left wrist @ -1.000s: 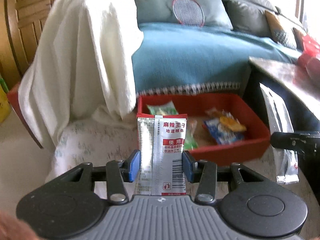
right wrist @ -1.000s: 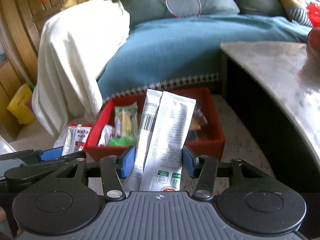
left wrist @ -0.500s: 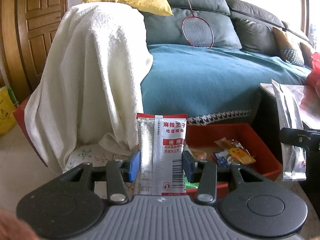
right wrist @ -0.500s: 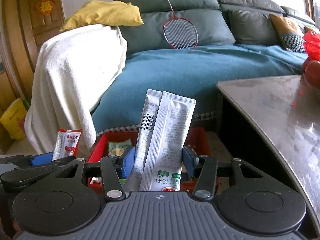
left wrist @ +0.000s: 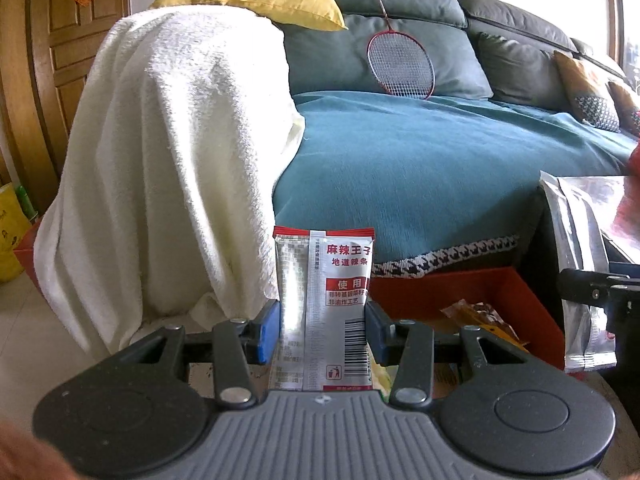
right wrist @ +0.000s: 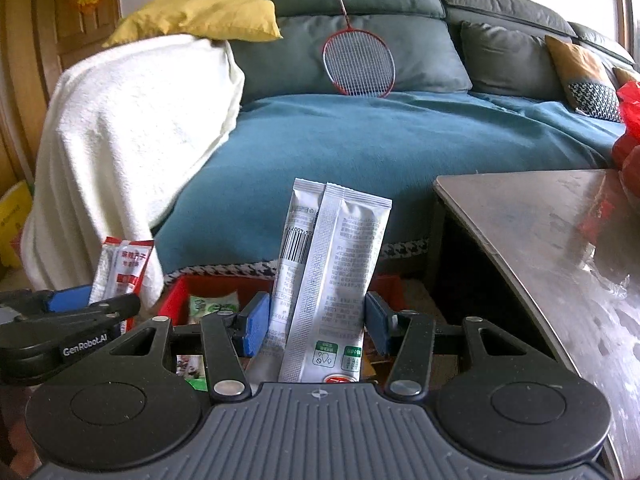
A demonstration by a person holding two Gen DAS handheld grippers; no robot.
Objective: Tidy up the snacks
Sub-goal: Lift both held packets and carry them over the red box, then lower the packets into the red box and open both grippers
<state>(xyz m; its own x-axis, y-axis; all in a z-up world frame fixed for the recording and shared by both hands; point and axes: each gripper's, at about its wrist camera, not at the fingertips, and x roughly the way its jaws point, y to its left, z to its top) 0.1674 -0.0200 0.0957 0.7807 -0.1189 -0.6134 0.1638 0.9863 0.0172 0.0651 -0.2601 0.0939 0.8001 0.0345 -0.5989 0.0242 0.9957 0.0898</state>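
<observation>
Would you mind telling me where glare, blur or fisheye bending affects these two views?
Left wrist view: the wooden door bows at the edge, and the red object at far right is blurred. Right wrist view: daylight glares off the glossy grey tabletop; the white printed sachets stay sharp.

A red bin [left wrist: 460, 292] of snack packets [left wrist: 480, 316] sits on the floor beside the sofa [left wrist: 420, 152].

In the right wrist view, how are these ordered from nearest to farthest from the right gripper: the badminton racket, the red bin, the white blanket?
From the right gripper, which holds two white sachets:
1. Red bin, just beyond the fingers, low and to the left.
2. White blanket, further back on the left, draped over the sofa arm.
3. Badminton racket, farthest, leaning on the back cushions, centre.
</observation>
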